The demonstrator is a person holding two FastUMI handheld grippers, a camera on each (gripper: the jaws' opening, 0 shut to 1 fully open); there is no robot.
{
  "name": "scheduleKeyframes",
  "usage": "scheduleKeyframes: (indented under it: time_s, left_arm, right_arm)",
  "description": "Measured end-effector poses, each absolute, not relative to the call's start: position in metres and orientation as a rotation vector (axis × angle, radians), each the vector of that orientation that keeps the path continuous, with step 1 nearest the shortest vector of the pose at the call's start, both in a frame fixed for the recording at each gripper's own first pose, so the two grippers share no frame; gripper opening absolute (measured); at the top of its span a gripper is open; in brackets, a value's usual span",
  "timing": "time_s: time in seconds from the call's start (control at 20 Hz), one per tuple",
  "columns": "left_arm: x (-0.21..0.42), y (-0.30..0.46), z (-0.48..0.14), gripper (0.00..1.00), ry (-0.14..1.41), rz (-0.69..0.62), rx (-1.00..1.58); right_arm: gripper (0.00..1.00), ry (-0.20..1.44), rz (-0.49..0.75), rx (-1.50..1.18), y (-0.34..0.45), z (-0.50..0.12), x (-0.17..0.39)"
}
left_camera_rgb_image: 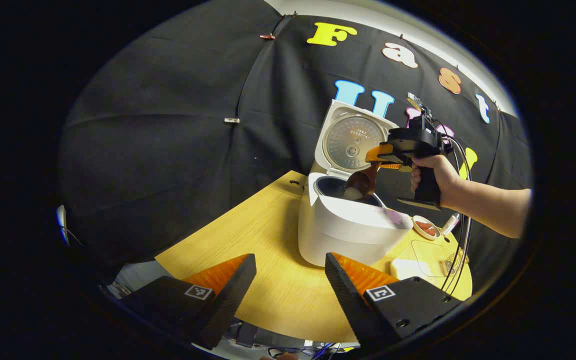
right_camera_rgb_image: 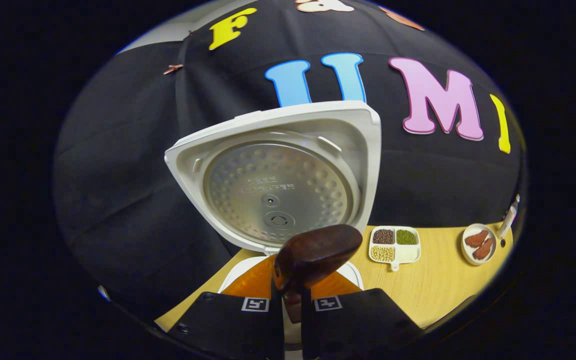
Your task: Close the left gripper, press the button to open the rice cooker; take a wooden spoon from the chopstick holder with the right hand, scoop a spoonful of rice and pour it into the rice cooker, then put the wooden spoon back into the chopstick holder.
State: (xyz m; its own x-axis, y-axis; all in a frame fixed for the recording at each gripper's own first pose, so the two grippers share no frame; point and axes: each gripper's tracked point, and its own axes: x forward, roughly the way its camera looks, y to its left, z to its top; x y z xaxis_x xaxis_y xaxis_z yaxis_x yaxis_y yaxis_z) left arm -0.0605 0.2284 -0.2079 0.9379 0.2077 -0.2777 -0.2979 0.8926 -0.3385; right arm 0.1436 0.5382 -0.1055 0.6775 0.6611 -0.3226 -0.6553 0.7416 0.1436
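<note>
The wooden spoon [right_camera_rgb_image: 316,255] is pinched tight in the right gripper [right_camera_rgb_image: 292,300], and its bowl tips over the open rice cooker [left_camera_rgb_image: 353,227], whose lid [right_camera_rgb_image: 278,175] stands straight up. The cooker sits near the back edge of the wooden table [left_camera_rgb_image: 268,250]. The left gripper [left_camera_rgb_image: 290,282] waits with its fingers wide apart, holding nothing, by the table's front edge.

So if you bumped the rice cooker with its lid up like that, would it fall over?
Probably not. The rice cooker looks wide and squat, sitting flat on the table. Its raised lid makes it top-heavy toward the back, so a hard shove might rock or slide it.
</note>
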Motion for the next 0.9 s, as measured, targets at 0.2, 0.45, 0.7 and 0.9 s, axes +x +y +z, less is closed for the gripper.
scheduleKeyframes:
  time_s: [0.2, 0.45, 0.7, 0.9]
  left_arm:
    - [-0.056, 0.228, -0.207, 0.95, 0.234, 0.267, -0.394]
    - [-0.054, 0.226, -0.206, 0.96, 0.22, 0.272, -0.406]
    - [-0.054, 0.221, -0.207, 0.95, 0.219, 0.272, -0.411]
    - [-0.056, 0.216, -0.207, 0.95, 0.216, 0.269, -0.408]
  right_arm:
    - [0.18, 0.309, 0.795, -0.119, 0.551, -0.105, 0.135]
    - [0.17, 0.224, 0.865, -0.257, 0.562, -0.106, 0.119]
    - [0.18, 0.11, 0.935, -0.429, 0.571, -0.108, 0.098]
    - [0.18, 0.07, 0.976, -0.496, 0.577, -0.113, 0.084]
